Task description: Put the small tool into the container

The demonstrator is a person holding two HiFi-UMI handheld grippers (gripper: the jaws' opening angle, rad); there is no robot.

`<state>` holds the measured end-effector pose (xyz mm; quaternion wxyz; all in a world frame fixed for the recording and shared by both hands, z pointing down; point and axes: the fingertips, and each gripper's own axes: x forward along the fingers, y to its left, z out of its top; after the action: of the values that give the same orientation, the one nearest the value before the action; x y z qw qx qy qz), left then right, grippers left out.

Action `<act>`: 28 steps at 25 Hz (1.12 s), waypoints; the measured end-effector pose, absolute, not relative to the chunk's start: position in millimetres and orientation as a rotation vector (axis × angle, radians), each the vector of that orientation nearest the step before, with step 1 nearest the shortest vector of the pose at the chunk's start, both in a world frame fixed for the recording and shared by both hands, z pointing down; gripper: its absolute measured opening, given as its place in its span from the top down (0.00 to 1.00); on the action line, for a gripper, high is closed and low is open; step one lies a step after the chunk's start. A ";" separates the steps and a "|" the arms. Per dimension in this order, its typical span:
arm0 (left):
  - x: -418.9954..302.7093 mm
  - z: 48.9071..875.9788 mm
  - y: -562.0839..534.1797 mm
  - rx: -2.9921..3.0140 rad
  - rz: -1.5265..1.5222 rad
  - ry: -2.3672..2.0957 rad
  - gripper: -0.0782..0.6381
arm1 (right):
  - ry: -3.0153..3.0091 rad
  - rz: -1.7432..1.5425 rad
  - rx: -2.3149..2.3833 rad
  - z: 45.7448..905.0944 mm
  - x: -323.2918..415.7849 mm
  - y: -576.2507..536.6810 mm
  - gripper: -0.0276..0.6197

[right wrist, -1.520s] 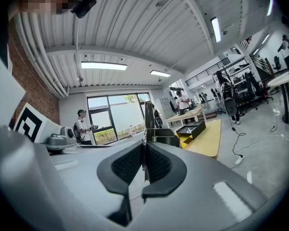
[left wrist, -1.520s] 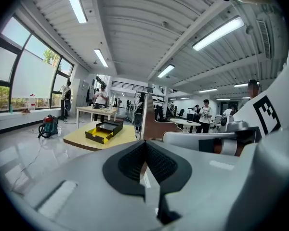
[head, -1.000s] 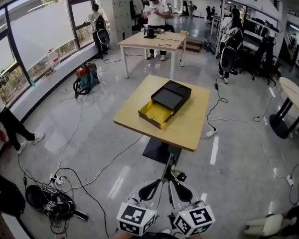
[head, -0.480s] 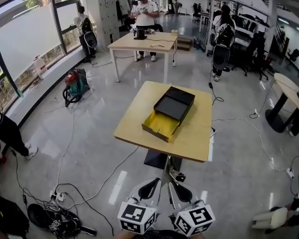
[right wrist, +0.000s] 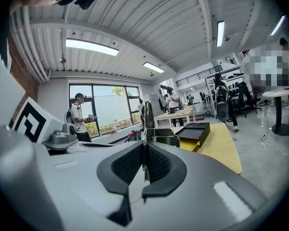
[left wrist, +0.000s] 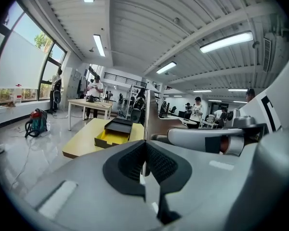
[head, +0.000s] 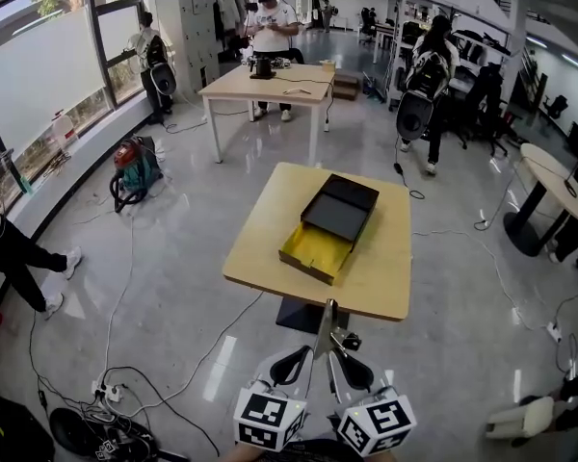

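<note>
Two closed pairs of jaws, the left gripper's (left wrist: 145,147) and the right gripper's (right wrist: 143,149), pinch one small metal tool (head: 326,323) short of the table's (head: 260,258) near edge. The black-and-yellow container (head: 332,221) sits mid-tabletop.

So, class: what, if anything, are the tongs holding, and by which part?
Both left tongs and right tongs are shut on one small metal tool, each pinching its thin flat near end; its far end sticks out free.

Left tool (left wrist: 145,147) clamps metal strip (left wrist: 147,113); black box (left wrist: 117,126) on table (left wrist: 81,141) ahead.
</note>
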<state>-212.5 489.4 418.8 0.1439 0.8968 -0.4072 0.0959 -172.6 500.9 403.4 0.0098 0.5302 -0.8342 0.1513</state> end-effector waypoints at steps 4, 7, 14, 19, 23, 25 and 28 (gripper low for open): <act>-241.1 431.1 478.9 2.595 0.298 -1.167 0.89 | -2.615 0.458 1.658 410.5 -206.1 486.9 0.94; -254.6 441.0 453.8 2.581 0.293 -1.175 0.89 | -2.617 0.464 1.646 419.4 -221.0 462.2 0.94; -220.8 453.1 369.1 2.611 0.343 -1.193 0.88 | -2.632 0.494 1.617 437.2 -190.5 376.7 0.94; -162.0 465.1 276.6 2.616 0.382 -1.215 0.88 | -2.658 0.511 1.580 449.7 -134.6 285.5 0.94; -106.7 466.6 184.6 2.580 0.409 -1.253 0.87 | -2.670 0.533 1.527 454.3 -78.3 194.9 0.94; -85.5 466.2 145.1 2.559 0.421 -1.268 0.87 | -2.682 0.536 1.494 454.3 -57.7 154.6 0.94; -50.7 459.8 85.9 2.531 0.430 -1.282 0.87 | -2.698 0.538 1.454 447.2 -23.0 94.2 0.94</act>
<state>-50.7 85.9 459.8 0.1357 0.8738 -0.4428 0.1483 -23.0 94.2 447.2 0.0149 0.4673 -0.8669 0.1728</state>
